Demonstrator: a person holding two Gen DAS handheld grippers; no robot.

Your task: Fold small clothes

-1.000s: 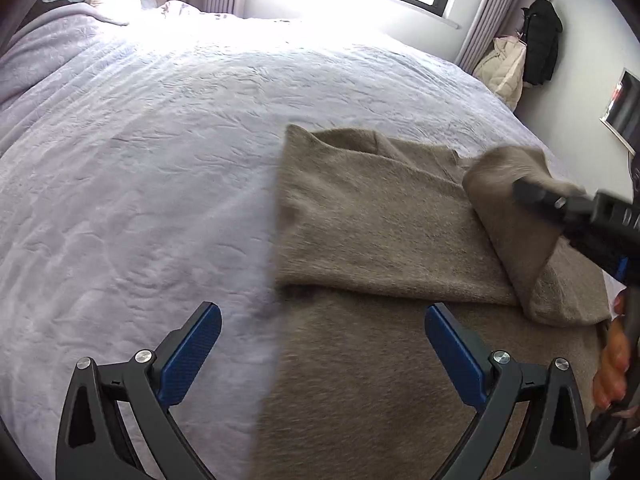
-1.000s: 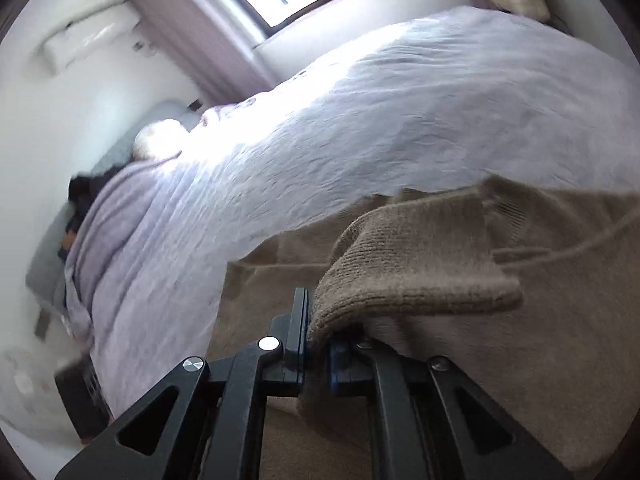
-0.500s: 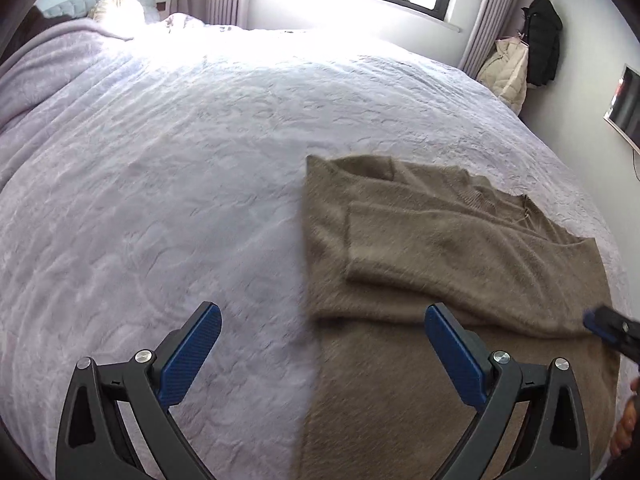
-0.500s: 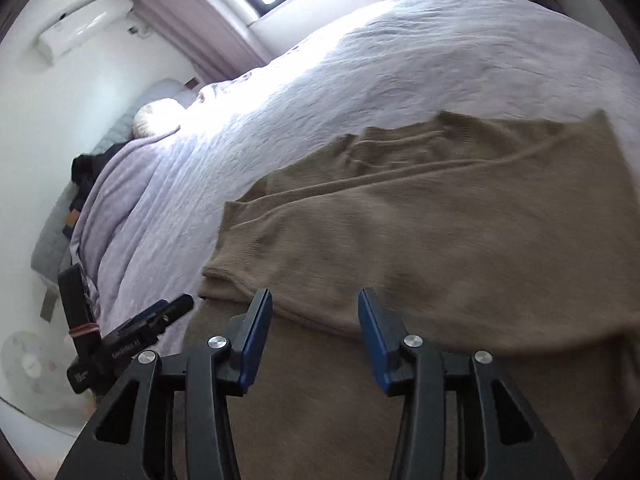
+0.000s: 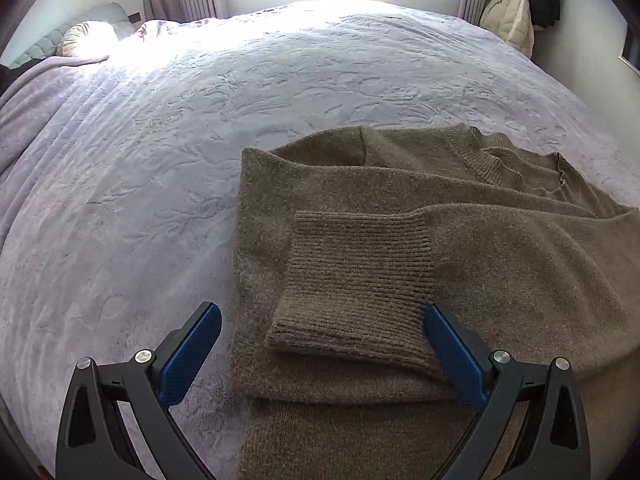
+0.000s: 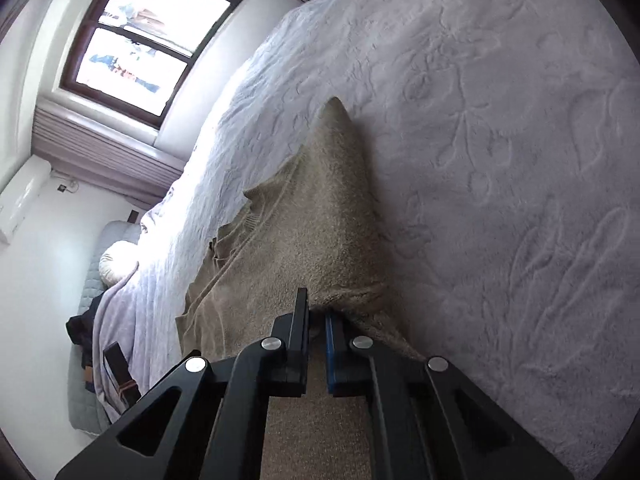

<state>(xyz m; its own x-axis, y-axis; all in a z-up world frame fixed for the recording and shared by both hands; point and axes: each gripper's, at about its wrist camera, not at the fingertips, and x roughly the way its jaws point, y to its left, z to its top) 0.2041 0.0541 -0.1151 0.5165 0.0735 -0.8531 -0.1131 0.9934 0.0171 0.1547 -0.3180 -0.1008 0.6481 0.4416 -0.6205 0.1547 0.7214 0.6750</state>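
Note:
A brown knit sweater [image 5: 500, 264] lies on the lilac bedspread [image 5: 160, 152], both sleeves folded across its body. The ribbed cuff [image 5: 356, 280] of the top sleeve lies just ahead of my left gripper [image 5: 320, 344], which is open and empty, its blue pads either side of the cuff. In the right wrist view, my right gripper [image 6: 318, 320] is shut on the sweater's right edge [image 6: 344, 304], and the sweater [image 6: 296, 232] stretches away from it. The view is rolled sideways.
Pillows [image 5: 86, 36] lie at the head of the bed on the far left. A window [image 6: 140, 40] and curtains stand beyond the bed. Jackets [image 5: 516, 12] hang at the far right wall. Dark things [image 6: 86, 332] lie beside the bed.
My right gripper let go of the sleeve it had laid across the sweater, opened, moved to the sweater's right edge and shut on it. My left gripper came closer to the cuff.

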